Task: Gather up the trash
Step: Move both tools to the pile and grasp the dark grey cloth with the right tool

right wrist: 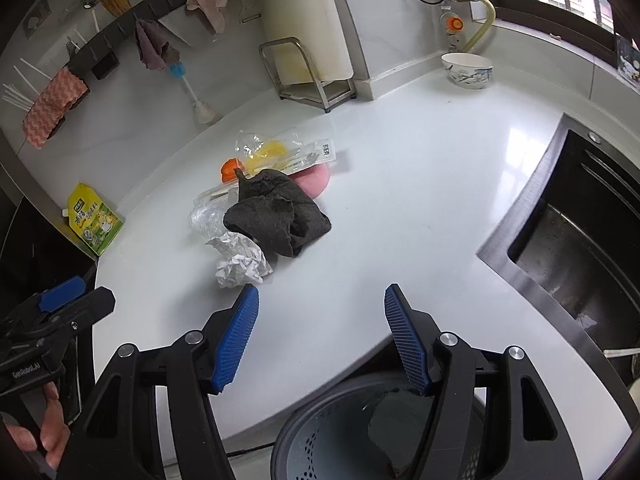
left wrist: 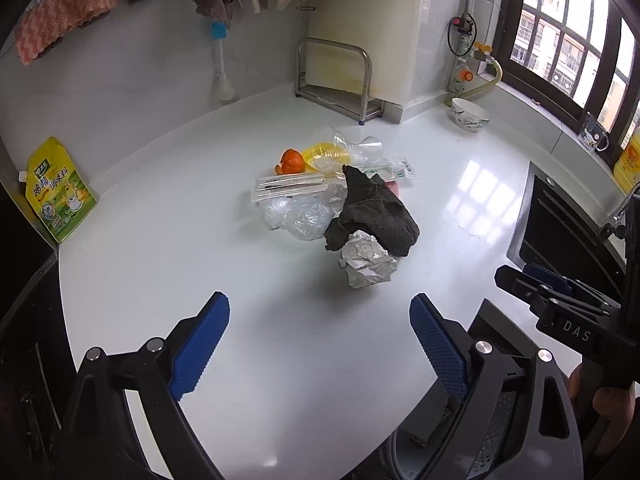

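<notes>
A pile of trash lies mid-counter: a crumpled paper ball (left wrist: 367,259) (right wrist: 239,261), a dark grey cloth (left wrist: 372,212) (right wrist: 278,212), crinkled clear plastic (left wrist: 300,216) (right wrist: 205,216), a clear plastic package (left wrist: 292,187), a clear cup with a yellow lid (left wrist: 340,152), orange peel (left wrist: 292,161) (right wrist: 230,169) and a pink item (right wrist: 316,181). My left gripper (left wrist: 320,320) is open and empty, short of the paper ball. My right gripper (right wrist: 321,308) is open and empty, right of the paper ball. A grey perforated bin (right wrist: 340,432) stands below the counter edge.
A black sink (right wrist: 580,248) lies at the right. A bowl (left wrist: 470,114) (right wrist: 467,70) and a metal rack (left wrist: 336,80) (right wrist: 308,76) stand at the back. A yellow-green seasoning pouch (left wrist: 60,192) (right wrist: 96,220) stands at the left. Cloths hang on the wall.
</notes>
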`<state>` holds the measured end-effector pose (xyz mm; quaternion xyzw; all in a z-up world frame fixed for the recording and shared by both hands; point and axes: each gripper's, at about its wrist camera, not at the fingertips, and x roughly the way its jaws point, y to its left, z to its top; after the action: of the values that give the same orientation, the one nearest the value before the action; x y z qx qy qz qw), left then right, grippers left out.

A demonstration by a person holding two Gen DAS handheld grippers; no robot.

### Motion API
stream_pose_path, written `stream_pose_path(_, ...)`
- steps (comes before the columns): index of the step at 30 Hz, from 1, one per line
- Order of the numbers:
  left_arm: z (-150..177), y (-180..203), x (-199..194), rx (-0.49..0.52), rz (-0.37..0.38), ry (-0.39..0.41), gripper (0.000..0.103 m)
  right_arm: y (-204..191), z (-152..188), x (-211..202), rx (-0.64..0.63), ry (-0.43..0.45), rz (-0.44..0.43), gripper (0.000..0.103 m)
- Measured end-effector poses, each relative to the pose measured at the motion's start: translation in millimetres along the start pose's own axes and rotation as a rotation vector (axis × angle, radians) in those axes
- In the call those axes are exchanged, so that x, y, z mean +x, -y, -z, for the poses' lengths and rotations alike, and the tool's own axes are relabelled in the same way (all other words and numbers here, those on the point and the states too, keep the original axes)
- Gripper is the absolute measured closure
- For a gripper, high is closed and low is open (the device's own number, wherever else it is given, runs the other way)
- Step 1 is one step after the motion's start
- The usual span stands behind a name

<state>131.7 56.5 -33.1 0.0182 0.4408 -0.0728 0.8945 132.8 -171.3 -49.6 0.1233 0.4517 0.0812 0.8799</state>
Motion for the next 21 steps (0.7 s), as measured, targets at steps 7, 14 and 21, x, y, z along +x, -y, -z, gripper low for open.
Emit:
stream_pose_path(7, -7, -9, 32, -0.015, -0.002, -0.009, 0.013, -6, -28, 46, -0.051, -0.009, -0.041, 0.037)
stream_pose_path(14, -7, -8, 51, -0.028, -0.01, -0.019, 0.013, -15, -51, 86, -0.147, -0.028, -0.095, 0.036)
stream_pose_path(21, -2, -7, 60, -0.033, -0.008, -0.039, 0.013, -32, -66, 117, -0.256, -0.058, -0.123, 0.034)
